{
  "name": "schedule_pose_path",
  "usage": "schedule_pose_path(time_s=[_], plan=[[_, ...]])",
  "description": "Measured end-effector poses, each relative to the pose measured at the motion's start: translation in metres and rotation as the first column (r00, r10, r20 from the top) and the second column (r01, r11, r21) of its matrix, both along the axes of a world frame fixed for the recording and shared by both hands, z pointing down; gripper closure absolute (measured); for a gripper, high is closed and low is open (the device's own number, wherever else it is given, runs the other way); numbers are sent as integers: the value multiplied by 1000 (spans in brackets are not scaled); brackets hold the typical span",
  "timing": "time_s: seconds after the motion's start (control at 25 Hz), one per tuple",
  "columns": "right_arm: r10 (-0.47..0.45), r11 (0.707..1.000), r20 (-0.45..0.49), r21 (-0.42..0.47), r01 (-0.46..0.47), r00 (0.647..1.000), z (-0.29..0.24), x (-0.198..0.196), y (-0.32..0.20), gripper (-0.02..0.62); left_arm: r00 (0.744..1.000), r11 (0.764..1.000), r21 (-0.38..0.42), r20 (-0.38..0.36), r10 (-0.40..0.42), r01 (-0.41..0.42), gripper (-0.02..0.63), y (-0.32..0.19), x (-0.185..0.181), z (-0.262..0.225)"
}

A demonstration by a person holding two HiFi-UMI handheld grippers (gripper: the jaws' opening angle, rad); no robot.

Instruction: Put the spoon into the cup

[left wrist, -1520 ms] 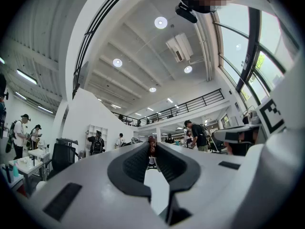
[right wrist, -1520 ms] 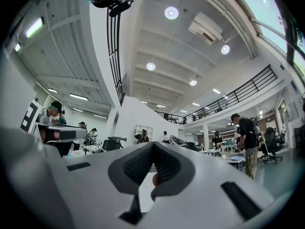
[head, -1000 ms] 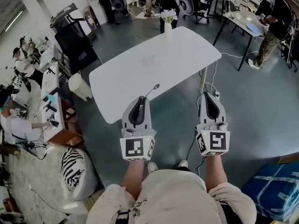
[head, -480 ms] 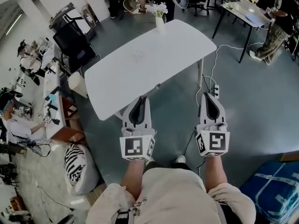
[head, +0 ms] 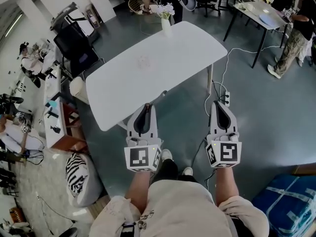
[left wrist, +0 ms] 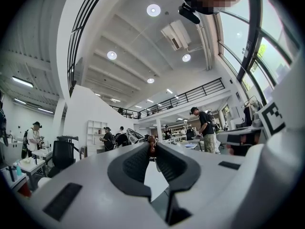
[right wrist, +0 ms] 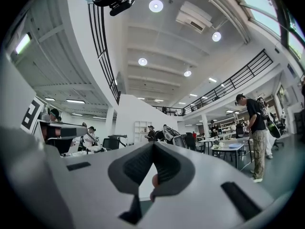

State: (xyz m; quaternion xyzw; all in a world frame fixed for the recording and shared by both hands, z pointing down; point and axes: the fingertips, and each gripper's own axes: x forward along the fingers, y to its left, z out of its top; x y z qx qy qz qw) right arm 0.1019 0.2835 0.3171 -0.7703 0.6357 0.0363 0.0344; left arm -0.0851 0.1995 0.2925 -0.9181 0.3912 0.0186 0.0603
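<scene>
My left gripper (head: 146,107) is shut on the handle of a thin metal spoon (head: 159,96), which sticks out forward with its bowl just at the near edge of the white table (head: 187,43). In the left gripper view the jaws meet on the spoon's handle (left wrist: 151,144). A small clear cup (head: 143,60) stands near the middle of the table, well ahead of the spoon. My right gripper (head: 219,105) hovers over the floor to the right of the table, level with the left one; its jaws (right wrist: 152,145) touch with nothing between them.
A white vase with flowers (head: 165,19) stands at the table's far end. A cable and power strip (head: 224,98) lie on the floor by the table leg. Desks, chairs and people (head: 295,28) surround the table. A blue crate (head: 291,201) sits at right.
The table has slid up and left in the head view. The spoon's bowl, earlier over the tabletop, now sits at its near edge. Both grippers keep their grip states.
</scene>
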Motion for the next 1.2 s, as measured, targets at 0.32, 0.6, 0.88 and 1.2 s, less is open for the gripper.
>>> schedule_pose_path(time_s=[0.32,0.6,0.88,1.2], plan=[[-9,1000,-27,-22,8,1000,3,6,-55,607,1000,1000,-16,-27,6,-7,565,-53,12,11],[-34,998,-48,-46,32,998,4,-7,-136,607,999,999,-32,-44,-9,8,565,-129,1,18],[-72,995,-60,-67,68,996,4,-35,-221,607,997,998,-58,-62,-37,33,565,-208,-27,23],[-105,993,-80,-69,100,991,-3,-66,-300,607,994,996,-64,-93,-64,58,565,-286,-58,22]])
